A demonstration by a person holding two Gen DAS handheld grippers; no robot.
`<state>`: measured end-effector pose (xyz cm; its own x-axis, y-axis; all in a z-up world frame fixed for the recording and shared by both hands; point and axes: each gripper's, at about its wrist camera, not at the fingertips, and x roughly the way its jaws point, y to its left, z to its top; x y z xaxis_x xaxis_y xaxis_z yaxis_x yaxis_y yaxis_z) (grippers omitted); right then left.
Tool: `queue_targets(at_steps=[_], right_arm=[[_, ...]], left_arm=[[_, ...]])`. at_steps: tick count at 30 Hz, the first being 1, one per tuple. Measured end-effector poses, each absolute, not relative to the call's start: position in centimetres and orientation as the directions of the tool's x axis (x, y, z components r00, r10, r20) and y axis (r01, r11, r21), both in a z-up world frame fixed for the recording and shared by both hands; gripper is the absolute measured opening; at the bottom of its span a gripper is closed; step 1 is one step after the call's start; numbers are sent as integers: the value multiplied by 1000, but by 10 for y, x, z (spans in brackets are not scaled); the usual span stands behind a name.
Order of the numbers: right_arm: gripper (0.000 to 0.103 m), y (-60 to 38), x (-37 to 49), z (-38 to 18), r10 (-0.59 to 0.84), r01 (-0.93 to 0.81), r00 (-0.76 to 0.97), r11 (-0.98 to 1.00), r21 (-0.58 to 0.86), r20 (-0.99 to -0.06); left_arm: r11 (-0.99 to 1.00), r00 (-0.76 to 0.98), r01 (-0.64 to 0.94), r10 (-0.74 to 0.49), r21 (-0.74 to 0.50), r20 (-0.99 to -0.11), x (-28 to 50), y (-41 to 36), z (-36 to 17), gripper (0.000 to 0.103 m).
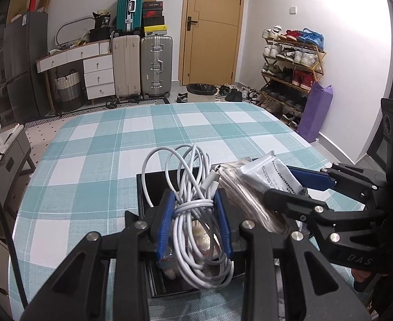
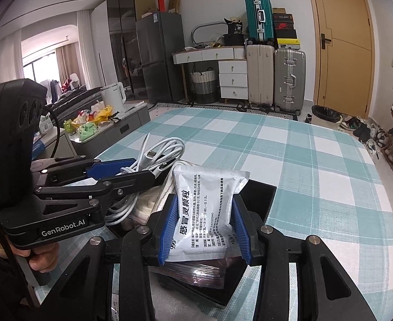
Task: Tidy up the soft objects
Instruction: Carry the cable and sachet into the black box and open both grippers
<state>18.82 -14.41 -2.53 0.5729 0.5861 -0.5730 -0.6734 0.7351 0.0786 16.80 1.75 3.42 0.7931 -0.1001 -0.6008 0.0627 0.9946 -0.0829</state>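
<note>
My left gripper (image 1: 195, 200) is shut on a coiled white cable (image 1: 196, 214) and holds it over a black tray (image 1: 148, 187) on the checked table. The cable also shows in the right wrist view (image 2: 159, 152). My right gripper (image 2: 204, 214) is shut on a white medicine sachet (image 2: 207, 211) printed with Chinese text, held over the same tray (image 2: 260, 195). The sachet shows at the right in the left wrist view (image 1: 271, 174). A clear bag of pale cord (image 1: 247, 200) and a dark foil packet (image 2: 201, 272) lie in the tray below.
The teal and white checked tablecloth (image 1: 169, 133) stretches far ahead. Suitcases (image 1: 143, 64), a white drawer unit (image 1: 97, 75), a door and a shoe rack (image 1: 290, 67) stand at the back. A low grey cabinet (image 2: 116, 125) with a kettle stands to the left.
</note>
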Motion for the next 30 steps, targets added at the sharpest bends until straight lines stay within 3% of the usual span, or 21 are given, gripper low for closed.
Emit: queue_targets(at_steps=[20, 28, 30], right_arm=[[41, -120, 192, -47, 547, -698, 541, 715, 21, -639], [53, -129, 189, -43, 545, -686, 559, 727, 21, -625], [61, -134, 188, -41, 547, -682, 566, 731, 23, -617]], left_arm=[[993, 791, 76, -116, -91, -600, 171, 15, 32, 30], [993, 788, 76, -116, -91, -604, 170, 15, 32, 30], [993, 785, 74, -117, -95, -609, 170, 16, 32, 30]])
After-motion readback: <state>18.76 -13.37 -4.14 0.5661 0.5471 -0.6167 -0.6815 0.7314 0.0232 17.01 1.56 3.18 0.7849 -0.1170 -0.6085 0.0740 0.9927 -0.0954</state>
